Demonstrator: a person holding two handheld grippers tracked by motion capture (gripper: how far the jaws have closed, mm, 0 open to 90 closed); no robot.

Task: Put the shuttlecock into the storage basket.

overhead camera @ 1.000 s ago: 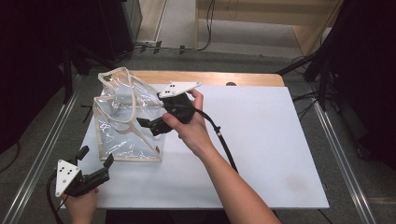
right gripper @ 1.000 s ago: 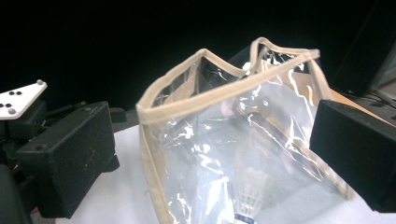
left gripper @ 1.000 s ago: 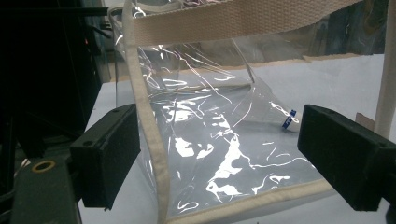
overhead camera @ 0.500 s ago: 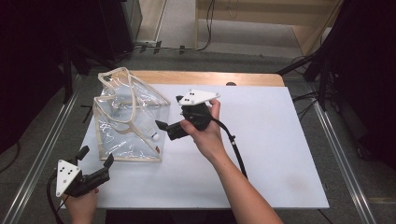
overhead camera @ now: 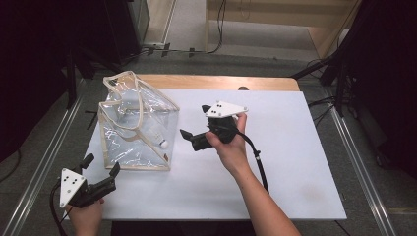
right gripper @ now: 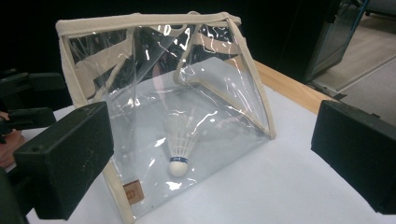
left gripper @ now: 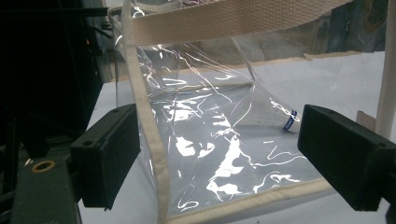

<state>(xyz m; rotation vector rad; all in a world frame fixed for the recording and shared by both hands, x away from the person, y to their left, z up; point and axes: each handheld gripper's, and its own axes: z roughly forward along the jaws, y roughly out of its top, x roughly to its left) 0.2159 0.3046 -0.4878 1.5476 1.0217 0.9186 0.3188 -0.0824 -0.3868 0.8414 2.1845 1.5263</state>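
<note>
A clear plastic bag [overhead camera: 135, 123] with beige trim and straps stands on the white table [overhead camera: 290, 147]. A white shuttlecock [overhead camera: 160, 141] lies inside it, cork toward the near right corner. My right gripper [overhead camera: 194, 122] is open and empty, held just right of the bag and aimed at it. In the right gripper view the bag [right gripper: 154, 70] and the shuttlecock [right gripper: 180, 149] show between the open jaws. My left gripper [overhead camera: 102, 165] is open at the table's front left corner, just short of the bag's near corner [left gripper: 159, 154], touching nothing.
A wooden strip [overhead camera: 221, 82] runs along the table's far edge. Metal rails [overhead camera: 46, 157] flank both sides, with dark equipment and cables on the floor beyond. The right gripper's cable [overhead camera: 258, 164] trails back along the forearm.
My right gripper has drawn back to the right, away from the bag's side, and risen a little. The left gripper has stayed put.
</note>
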